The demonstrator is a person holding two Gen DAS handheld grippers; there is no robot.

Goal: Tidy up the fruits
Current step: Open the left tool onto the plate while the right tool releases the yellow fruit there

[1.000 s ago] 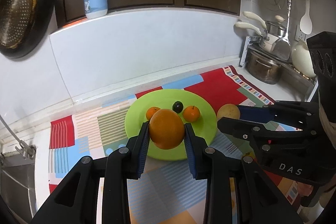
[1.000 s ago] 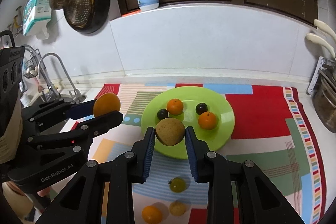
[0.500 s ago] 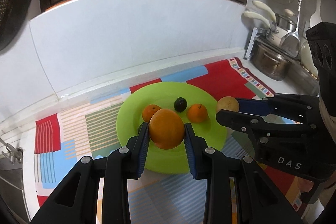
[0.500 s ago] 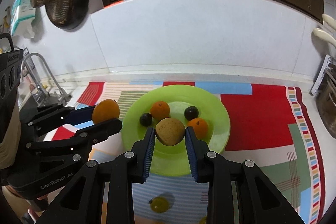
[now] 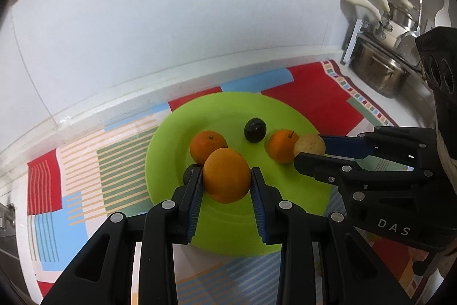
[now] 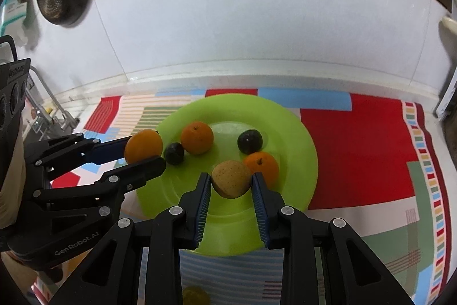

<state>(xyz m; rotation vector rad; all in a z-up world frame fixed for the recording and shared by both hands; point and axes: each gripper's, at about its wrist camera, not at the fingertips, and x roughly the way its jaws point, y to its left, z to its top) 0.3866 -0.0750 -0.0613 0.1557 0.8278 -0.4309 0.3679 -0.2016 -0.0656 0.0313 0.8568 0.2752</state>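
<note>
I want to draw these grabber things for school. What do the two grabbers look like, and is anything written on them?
Both are black plastic with silver round bolts and ridged blue pads on the inner faces of their two fingers. The right gripper has white letters "DAS" on its side. The left gripper reads "GenRobot.AI" in white. Each has a black boxy block behind it with round holes.

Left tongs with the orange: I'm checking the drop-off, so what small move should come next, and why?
Probably lower a little further, then open. The left tongs grip the big orange over the green plate, apparently above its surface. Bare plate lies in front of the smaller orange, so it should settle there without rolling off.
</note>
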